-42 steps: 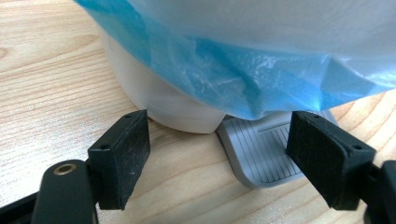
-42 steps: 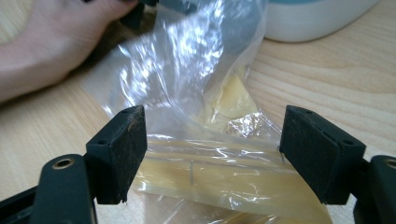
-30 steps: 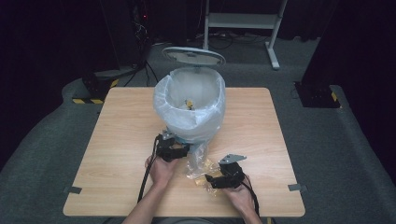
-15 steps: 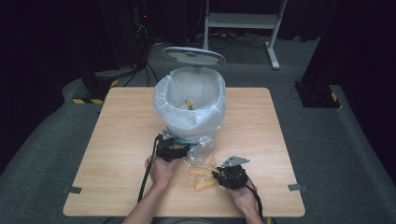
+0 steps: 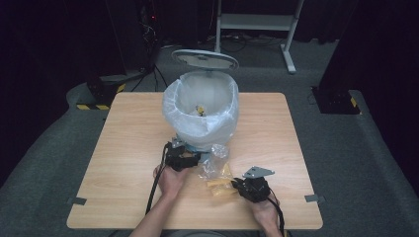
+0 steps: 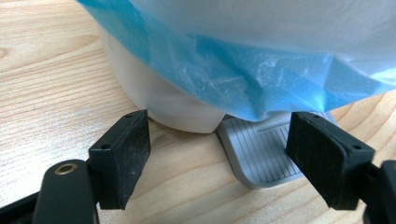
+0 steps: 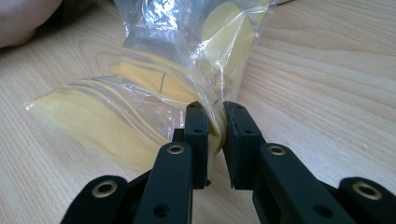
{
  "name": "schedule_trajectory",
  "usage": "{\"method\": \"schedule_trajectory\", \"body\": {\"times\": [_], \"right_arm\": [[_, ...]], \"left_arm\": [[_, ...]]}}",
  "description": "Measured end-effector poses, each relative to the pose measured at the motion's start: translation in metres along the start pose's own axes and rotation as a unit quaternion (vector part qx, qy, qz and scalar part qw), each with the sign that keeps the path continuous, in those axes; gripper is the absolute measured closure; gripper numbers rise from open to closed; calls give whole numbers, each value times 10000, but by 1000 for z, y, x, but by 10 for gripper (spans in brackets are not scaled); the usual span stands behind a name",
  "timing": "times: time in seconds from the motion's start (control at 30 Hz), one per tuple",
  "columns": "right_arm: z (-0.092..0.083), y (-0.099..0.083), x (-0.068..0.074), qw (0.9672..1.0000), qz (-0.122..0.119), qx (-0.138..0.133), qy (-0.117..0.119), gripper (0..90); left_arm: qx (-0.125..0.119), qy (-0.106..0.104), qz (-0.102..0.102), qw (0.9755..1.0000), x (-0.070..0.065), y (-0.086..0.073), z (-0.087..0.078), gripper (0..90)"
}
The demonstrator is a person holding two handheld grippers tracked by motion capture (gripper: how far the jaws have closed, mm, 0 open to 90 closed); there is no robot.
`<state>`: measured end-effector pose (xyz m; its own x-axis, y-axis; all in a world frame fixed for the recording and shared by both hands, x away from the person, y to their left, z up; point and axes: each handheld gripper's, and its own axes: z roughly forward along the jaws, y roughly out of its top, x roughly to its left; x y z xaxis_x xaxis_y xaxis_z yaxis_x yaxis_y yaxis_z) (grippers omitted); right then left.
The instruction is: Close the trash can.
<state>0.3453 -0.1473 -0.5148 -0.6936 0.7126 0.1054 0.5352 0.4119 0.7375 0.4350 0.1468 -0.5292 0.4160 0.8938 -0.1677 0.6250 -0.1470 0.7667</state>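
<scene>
I work at a wooden table (image 5: pixel 128 148) in a dark room. At twelve o'clock stands the lined bin (image 5: pixel 201 116). My right gripper (image 7: pixel 214 135) has just closed, pinching the plastic bag (image 7: pixel 154 93); my left gripper (image 6: pixel 219 154) is spread before the pedal (image 6: pixel 254 149).

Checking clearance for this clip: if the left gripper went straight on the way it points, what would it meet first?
Probably the white bin's rounded base, just ahead of the open left gripper, with the grey ribbed foot pedal between its jaws and the blue-tinted plastic liner hanging above. Depth is hard to judge.
</scene>
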Motion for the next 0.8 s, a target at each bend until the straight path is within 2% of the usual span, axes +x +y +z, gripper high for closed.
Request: {"method": "schedule_trajectory", "body": {"times": [0.37, 0.6, 0.8], "right_arm": [[-15, -7, -6, 10000, 6, 4, -49, 851], [-31, -9, -11, 9997, 49, -202, -137, 864], [-37, -11, -13, 9997, 29, -154, -198, 871]], "left_arm": [[3, 5, 0, 10000, 0, 0, 0, 220], [2, 6, 1, 10000, 0, 0, 0, 220], [4, 5, 5, 10000, 0, 0, 0, 220]]}}
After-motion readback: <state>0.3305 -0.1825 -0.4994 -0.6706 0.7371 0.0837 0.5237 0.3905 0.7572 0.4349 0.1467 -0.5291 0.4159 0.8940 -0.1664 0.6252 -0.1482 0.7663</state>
